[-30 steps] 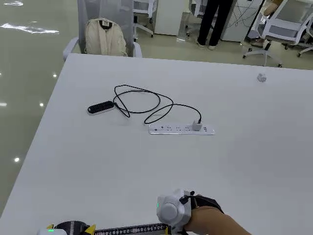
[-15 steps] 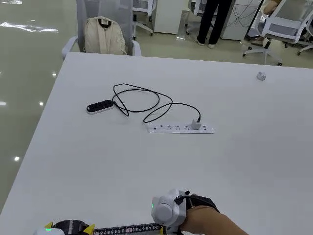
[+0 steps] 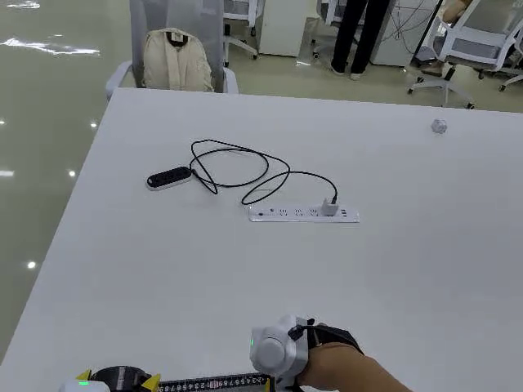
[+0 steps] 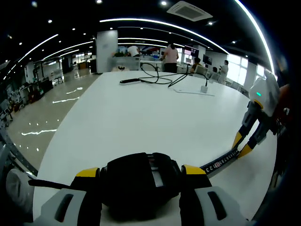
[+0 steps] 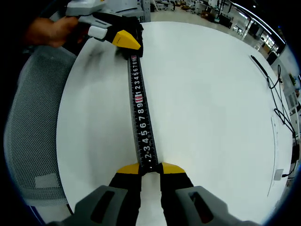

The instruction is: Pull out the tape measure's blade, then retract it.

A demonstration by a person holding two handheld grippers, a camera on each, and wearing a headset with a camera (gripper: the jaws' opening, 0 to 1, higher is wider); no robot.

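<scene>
We hold the left tool [image 4: 140,170] clenched around the black rounded tape measure case [image 4: 141,186], one yellow-tipped jaw on either side of it, at the near edge of the white table [image 4: 141,108]. The dark numbered blade [image 5: 139,108] runs straight out from the case across the table to the right tool [image 5: 150,168], whose yellow tips pinch the blade's end. Further back on the table lie a white power strip [image 3: 303,214] and a looping black cable [image 3: 237,167].

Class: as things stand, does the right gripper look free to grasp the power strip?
Probably not yet. The right gripper is shut on the blade, which runs to the case in the left gripper. Otherwise the table leaves the way to the power strip open.
</scene>
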